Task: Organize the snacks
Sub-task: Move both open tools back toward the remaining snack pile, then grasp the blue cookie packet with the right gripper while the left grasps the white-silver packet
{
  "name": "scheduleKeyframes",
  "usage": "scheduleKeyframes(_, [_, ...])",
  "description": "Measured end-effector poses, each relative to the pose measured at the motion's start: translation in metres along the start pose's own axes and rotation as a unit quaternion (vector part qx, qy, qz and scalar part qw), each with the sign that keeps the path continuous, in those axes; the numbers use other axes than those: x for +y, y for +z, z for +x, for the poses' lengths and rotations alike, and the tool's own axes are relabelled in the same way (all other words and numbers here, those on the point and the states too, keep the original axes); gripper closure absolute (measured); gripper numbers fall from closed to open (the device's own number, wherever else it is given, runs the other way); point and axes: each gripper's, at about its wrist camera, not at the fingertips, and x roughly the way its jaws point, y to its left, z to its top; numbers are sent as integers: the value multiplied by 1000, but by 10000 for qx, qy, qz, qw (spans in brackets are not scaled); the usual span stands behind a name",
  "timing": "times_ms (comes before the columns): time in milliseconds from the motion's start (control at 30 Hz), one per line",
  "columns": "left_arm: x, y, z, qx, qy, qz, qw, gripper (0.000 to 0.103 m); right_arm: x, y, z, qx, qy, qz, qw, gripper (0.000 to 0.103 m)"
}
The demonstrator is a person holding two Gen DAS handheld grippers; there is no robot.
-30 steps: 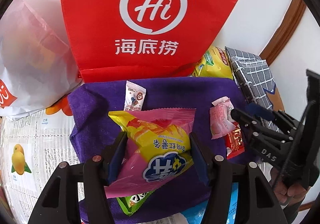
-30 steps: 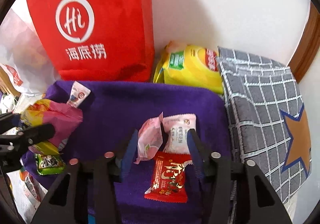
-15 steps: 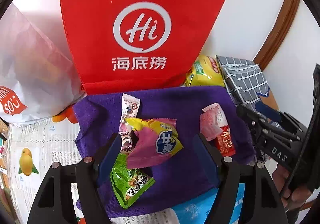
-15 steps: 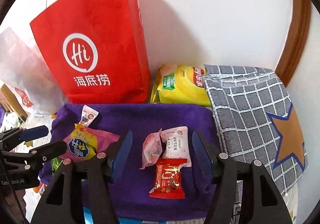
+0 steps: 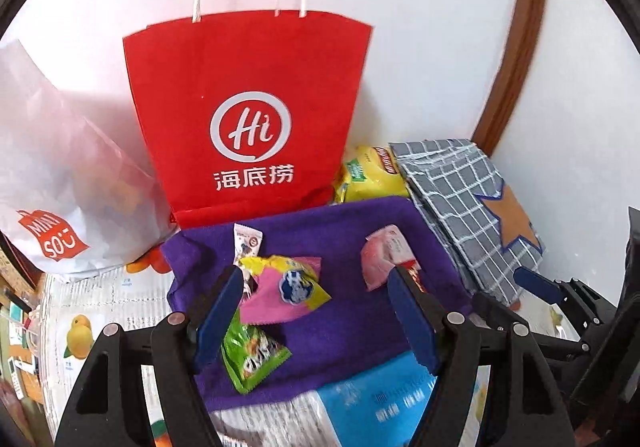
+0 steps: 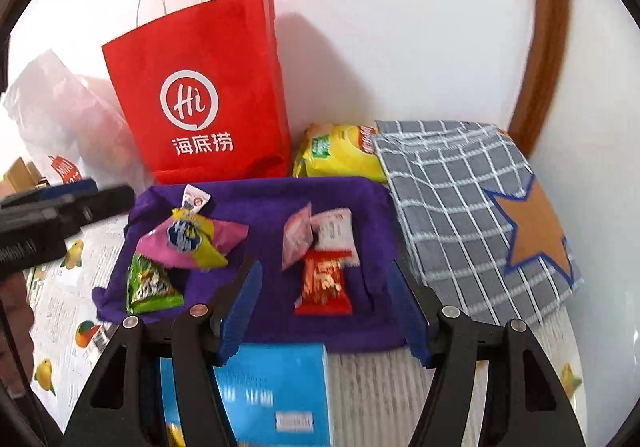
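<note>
A purple cloth (image 5: 348,311) (image 6: 264,203) holds two snack groups. On its left lie a pink-and-yellow chip bag (image 5: 284,289) (image 6: 196,241), a green packet (image 5: 250,355) (image 6: 150,285) and a small white candy packet (image 5: 246,239) (image 6: 195,200). On its right lie a pink packet (image 5: 378,261) (image 6: 296,239), a white packet (image 6: 334,229) and a red packet (image 6: 324,283). My left gripper (image 5: 316,315) is open and empty above the cloth's front. My right gripper (image 6: 326,307) is open and empty near the red packet.
A red paper bag (image 5: 248,119) (image 6: 204,95) stands against the wall behind the cloth. A white plastic bag (image 5: 60,183) sits left, a yellow chip bag (image 5: 370,175) (image 6: 340,155) and a grey checked cloth (image 5: 464,203) (image 6: 472,207) right. A blue box (image 6: 272,395) lies in front.
My left gripper let go of the pink-and-yellow bag, opened and drew back and up. My right gripper also pulled back, so more of the red bag shows.
</note>
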Motion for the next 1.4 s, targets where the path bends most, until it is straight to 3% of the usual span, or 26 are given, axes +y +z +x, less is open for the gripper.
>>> scheduleKeyframes(333, [7, -54, -46, 122, 75, -115, 9998, 32, 9, -47, -38, 190, 371, 83, 9991, 41])
scheduleKeyframes(433, [13, -71, -58, 232, -49, -187, 9995, 32, 14, -59, -44, 289, 382, 32, 9988, 41])
scheduleKeyframes(567, [21, -96, -72, 237, 126, -320, 9991, 32, 15, -75, -50, 372, 438, 76, 9983, 41])
scheduleKeyframes(1000, [54, -161, -79, 580, 369, -888, 9937, 30, 38, -134, -52, 507, 698, -162, 9961, 42])
scheduleKeyframes(1400, [70, -190, -69, 790, 466, -1107, 9896, 30, 65, -185, -21, 1161, 1112, -327, 9865, 41])
